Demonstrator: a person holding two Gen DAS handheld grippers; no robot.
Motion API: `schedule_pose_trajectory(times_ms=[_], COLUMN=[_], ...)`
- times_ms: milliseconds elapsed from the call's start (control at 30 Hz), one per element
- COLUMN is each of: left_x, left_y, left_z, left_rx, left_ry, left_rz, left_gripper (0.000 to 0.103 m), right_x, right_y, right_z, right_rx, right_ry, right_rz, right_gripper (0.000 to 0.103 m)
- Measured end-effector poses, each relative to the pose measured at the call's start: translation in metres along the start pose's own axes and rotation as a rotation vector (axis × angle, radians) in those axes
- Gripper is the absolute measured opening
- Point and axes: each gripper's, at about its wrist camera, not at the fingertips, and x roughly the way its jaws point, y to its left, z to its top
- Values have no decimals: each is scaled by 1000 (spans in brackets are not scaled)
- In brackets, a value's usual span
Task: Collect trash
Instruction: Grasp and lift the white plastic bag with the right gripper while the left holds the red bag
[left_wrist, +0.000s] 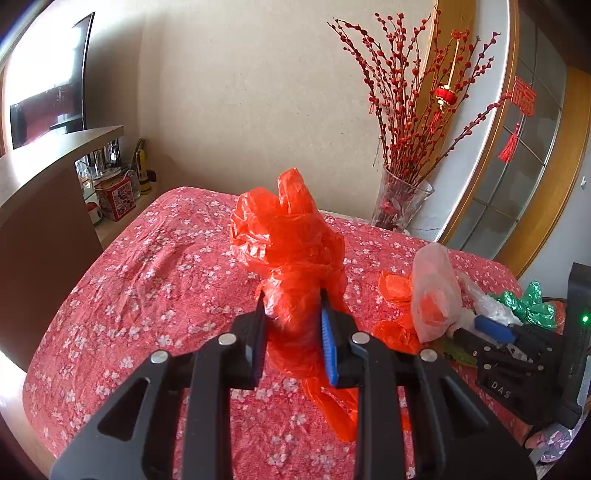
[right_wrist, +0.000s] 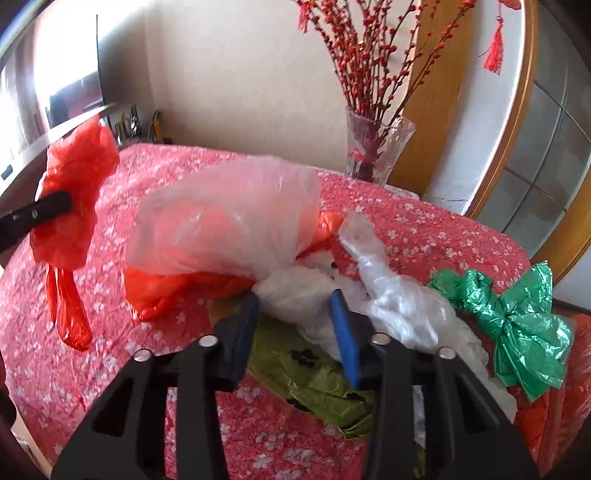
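My left gripper (left_wrist: 291, 306) is shut on a crumpled red plastic bag (left_wrist: 291, 243) and holds it above the table; the bag also shows in the right wrist view (right_wrist: 74, 206), hanging from the left gripper (right_wrist: 48, 210). My right gripper (right_wrist: 295, 299) has its jaws around a bunch of clear and white plastic bags (right_wrist: 295, 291), which fills the gap between the pads. A translucent bag (right_wrist: 229, 218) with orange plastic inside lies just ahead. A green plastic bag (right_wrist: 517, 325) lies to the right. An olive-green bag (right_wrist: 317, 376) lies under the gripper.
The table wears a red floral cloth (left_wrist: 155, 273). A glass vase (left_wrist: 402, 199) of red branches stands at the far edge by the wall. A shelf with jars and a tin (left_wrist: 114, 192) is to the left. A curved wooden door frame (left_wrist: 491, 147) is to the right.
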Motion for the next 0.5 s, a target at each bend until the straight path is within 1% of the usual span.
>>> schedule_pose_trajectory(times_ms=[33, 100, 133, 167, 267, 300, 333, 367, 400, 433, 500], left_x=[0, 0, 0, -1, -2, -3, -3, -5, -6, -7, -8], left_y=[-1, -1, -2, -2, -3, -4, -4, -4, -4, -3, -2], left_z=[0, -1, -2, -2, -1, 0, 0, 0, 0, 0, 0], left_rx=[0, 0, 0, 1, 3, 1, -1, -2, -1, 0, -3], left_ry=[2, 5, 4, 3, 0, -1, -2, -4, -7, -9, -9], left_rz=[-1, -3, -3, -3, -3, -5, -6, -8, -8, -7, -7], left_gripper=[25, 25, 25, 25, 25, 25, 25, 25, 25, 25, 25], right_x=[3, 8, 6, 1, -8, -13, -15, -17, -17, -17, -14], right_y=[1, -3, -5, -8, -8, -7, -5, -5, -4, -3, -1], right_z=[-1, -3, -5, -6, -8, -8, -7, -6, -4, -3, 1], right_rx=[-5, 22, 36, 55, 54, 43, 35, 32, 35, 37, 31], right_ry=[19, 43, 37, 20, -14, -36, -47, -55, -58, -58, -63], right_rz=[5, 33, 49, 68, 79, 61, 49, 57, 67, 69, 66], right_gripper=[2, 1, 1, 1, 1, 1, 2, 5, 15, 30, 40])
